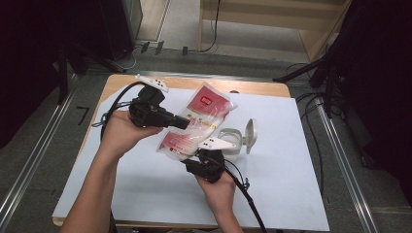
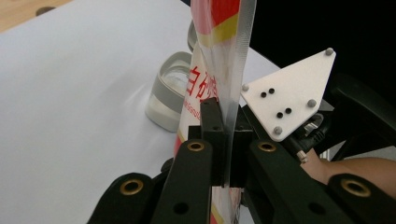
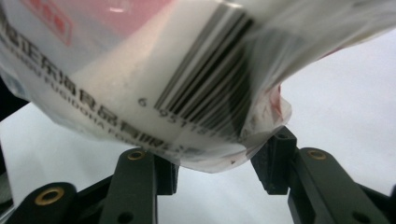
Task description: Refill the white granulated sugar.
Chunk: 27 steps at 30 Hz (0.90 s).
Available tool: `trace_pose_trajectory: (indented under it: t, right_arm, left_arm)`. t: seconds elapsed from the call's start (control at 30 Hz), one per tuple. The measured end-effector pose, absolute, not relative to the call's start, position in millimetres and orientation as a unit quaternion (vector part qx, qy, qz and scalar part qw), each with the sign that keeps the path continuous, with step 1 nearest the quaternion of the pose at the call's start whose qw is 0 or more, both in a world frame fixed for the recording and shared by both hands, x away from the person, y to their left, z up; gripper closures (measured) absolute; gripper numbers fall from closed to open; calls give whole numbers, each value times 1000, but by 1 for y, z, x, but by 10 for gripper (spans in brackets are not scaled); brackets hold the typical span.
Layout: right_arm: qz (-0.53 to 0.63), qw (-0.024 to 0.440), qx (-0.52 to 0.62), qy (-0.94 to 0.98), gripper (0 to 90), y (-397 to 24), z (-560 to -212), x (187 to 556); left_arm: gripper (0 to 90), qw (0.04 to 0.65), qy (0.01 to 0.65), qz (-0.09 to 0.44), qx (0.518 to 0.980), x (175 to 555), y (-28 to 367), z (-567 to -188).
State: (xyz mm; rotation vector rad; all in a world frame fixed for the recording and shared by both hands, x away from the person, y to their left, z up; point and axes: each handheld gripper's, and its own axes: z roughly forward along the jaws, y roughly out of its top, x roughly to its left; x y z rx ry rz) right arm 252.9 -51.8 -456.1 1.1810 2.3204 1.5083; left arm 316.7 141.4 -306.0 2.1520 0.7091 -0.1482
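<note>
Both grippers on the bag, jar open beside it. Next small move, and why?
Probably tip the bag toward the jar. The left gripper is clamped on the bag's flat edge seal; the right gripper cradles the bulging lower end, fingers against its sides. The jar stands open on the table just right of the bag, lid flipped back, so it looks ready for filling.

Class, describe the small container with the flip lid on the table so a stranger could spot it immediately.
Start at the white sheet covering the wooden table, then look just right of the red and clear plastic bag held up by the two grippers. There stands the small container, pale grey with a clear body, its round lid hinged open to the right. It is the one rigid item standing on the sheet.
</note>
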Motion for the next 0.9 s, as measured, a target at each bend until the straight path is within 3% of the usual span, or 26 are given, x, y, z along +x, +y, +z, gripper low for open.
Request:
trace_pose_trajectory:
  t: [0.37,0.63,0.9]
  right_arm:
    - [511,50,377,771,580,-52,-456,256]
    - [522,10,364,772,568,-59,-456,261]
    - [517,0,331,790,568,-72,-451,268]
  left_arm:
    - [900,462,296,-39,835,313,157,-291]
    - [900,453,329,-2,829,324,174,-296]
    - [900,420,345,-9,840,344,175,-320]
